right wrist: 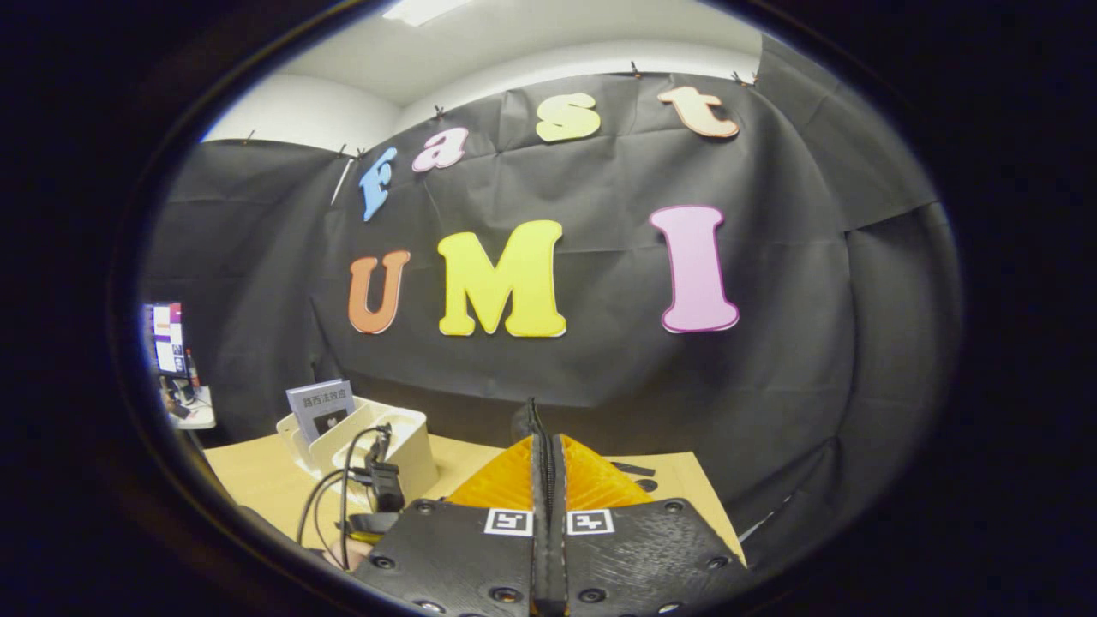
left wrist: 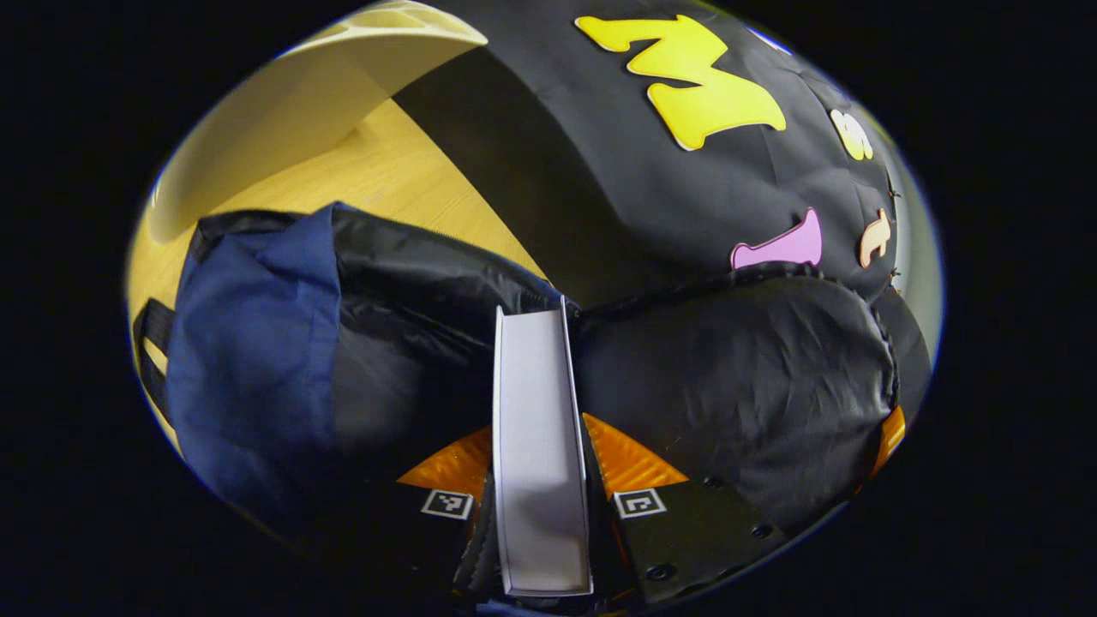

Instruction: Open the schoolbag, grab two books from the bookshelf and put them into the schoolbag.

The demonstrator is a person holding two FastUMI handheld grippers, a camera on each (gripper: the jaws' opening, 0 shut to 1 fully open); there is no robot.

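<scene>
Your left tool (left wrist: 542, 480) clamps one book (left wrist: 538, 428), fore-edge up, long axis running straight ahead into the open schoolbag (left wrist: 360, 343) on the wooden surface (left wrist: 403, 171). Your right tool (right wrist: 548, 480) has its fingers pressed together, gripping nothing. One book (right wrist: 320, 409) stands upright in the white bookshelf (right wrist: 403, 446).

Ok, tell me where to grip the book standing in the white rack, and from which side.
Take the book by its upper part, coming down from above with one finger on each cover. It stands nearly upright and sticks out above the white rack, whose walls hide its lower part, so the top looks like the freest hold. The right gripper is shut; open it first.
</scene>
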